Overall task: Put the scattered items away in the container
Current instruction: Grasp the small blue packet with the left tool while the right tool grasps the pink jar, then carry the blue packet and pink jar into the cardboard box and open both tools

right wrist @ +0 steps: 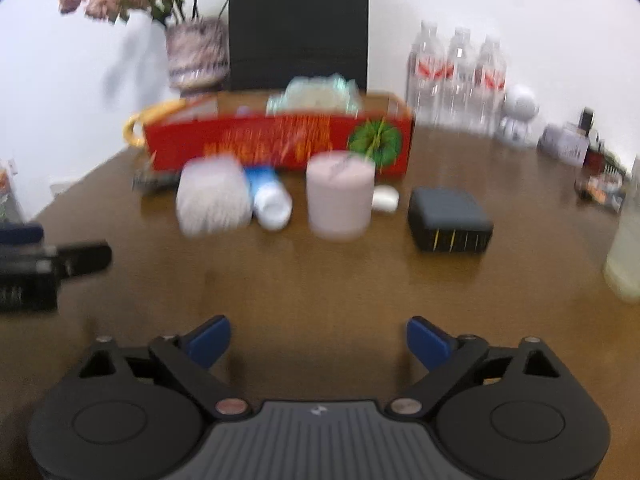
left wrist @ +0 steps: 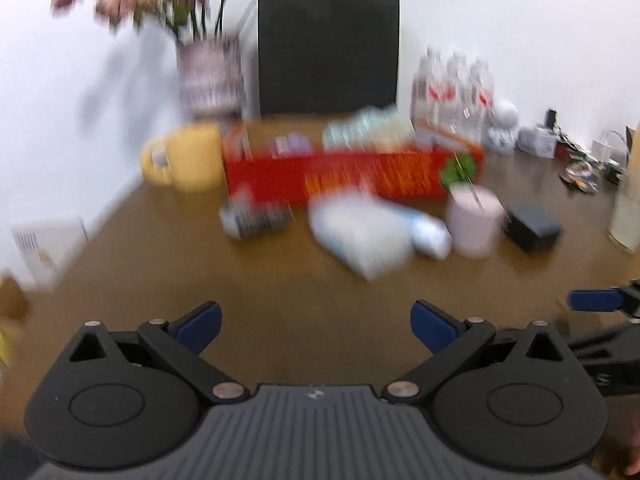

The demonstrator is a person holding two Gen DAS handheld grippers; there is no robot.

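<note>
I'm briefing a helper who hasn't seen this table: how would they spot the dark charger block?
Find the long red box across the middle of the brown table. A row of loose items lies in front of it; follow it to the right, past the pink cylinder. The charger block is last in the row, the only dark, squarish one, with thin yellow marks on its front face.

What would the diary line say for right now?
left gripper: open, empty | right gripper: open, empty | red box: partly filled | pink cup, black charger: still on table
</note>
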